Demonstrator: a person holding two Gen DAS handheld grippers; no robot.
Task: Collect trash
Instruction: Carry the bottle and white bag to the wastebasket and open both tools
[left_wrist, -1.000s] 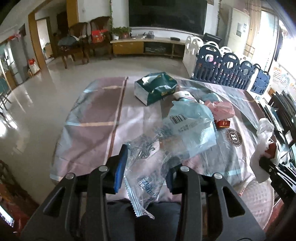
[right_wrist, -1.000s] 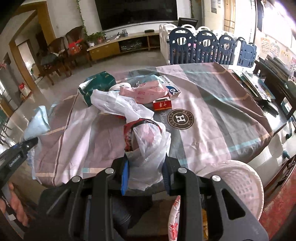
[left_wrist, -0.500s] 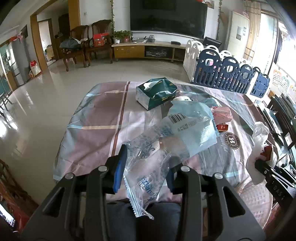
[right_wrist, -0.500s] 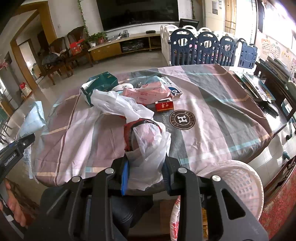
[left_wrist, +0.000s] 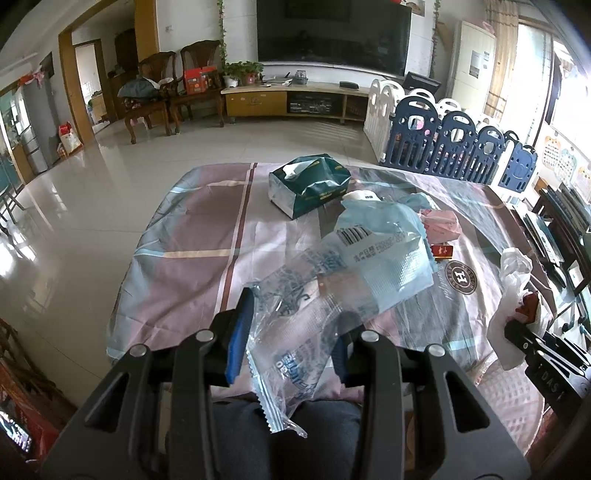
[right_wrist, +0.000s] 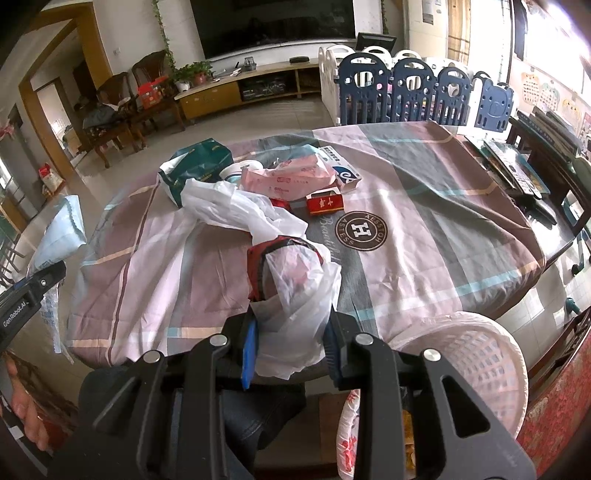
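Observation:
My left gripper (left_wrist: 295, 325) is shut on a clear and light-blue plastic wrapper (left_wrist: 343, 280) with a barcode, held above the near table edge. My right gripper (right_wrist: 291, 328) is shut on a white plastic bag (right_wrist: 299, 291) with something red inside; the bag's tail trails over the table. The left gripper and its wrapper (right_wrist: 59, 232) show at the left of the right wrist view. The right gripper with its bag (left_wrist: 513, 291) shows at the right of the left wrist view. A white lattice waste basket (right_wrist: 476, 354) stands on the floor below the right gripper.
On the checked tablecloth (right_wrist: 424, 206) lie a green tissue pack (left_wrist: 310, 184), a pink packet (right_wrist: 291, 177), a red cigarette box (right_wrist: 325, 204) and a white-blue box (right_wrist: 341, 170). Remotes and books lie on a dark side table (right_wrist: 517, 170). A blue playpen fence (left_wrist: 458, 147) stands behind.
Both grippers have pulled back and up a little from the table, each still holding its piece. The table looks smaller and farther in the left wrist view.

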